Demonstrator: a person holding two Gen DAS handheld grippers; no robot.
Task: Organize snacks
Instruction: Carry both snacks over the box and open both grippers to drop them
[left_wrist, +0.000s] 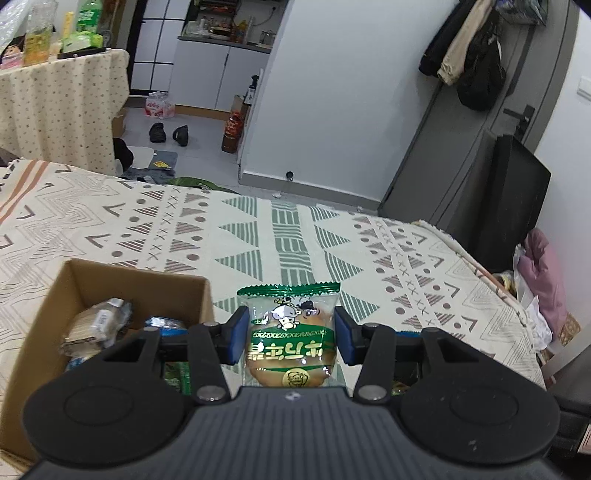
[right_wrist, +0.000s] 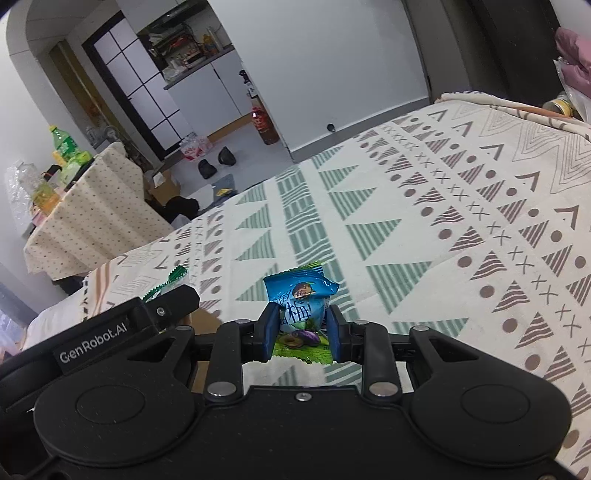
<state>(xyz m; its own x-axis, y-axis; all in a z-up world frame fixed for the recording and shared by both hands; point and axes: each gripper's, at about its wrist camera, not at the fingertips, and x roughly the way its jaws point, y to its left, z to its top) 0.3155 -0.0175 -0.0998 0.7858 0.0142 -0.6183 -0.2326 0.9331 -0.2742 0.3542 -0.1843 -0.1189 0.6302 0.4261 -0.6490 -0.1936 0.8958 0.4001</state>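
Observation:
My left gripper (left_wrist: 291, 334) is shut on a green-and-clear packet with a round bun inside (left_wrist: 290, 339), held above the patterned bed cover just right of a brown cardboard box (left_wrist: 55, 295). The box holds several wrapped snacks (left_wrist: 98, 325). In the right wrist view my right gripper (right_wrist: 302, 332) is shut on a small blue-and-green plum candy packet (right_wrist: 301, 310), lifted over the bed cover. The other gripper's black body (right_wrist: 122, 325) shows at the left, with the green edge of its packet (right_wrist: 166, 282) poking out above it.
The bed with its triangle-patterned cover (left_wrist: 332, 236) stretches ahead. Beyond it lie a floor with shoes (left_wrist: 170, 133), a draped table with bottles (left_wrist: 55, 74), a dark monitor (left_wrist: 513, 195) and pink bedding (left_wrist: 543, 273) at the right edge.

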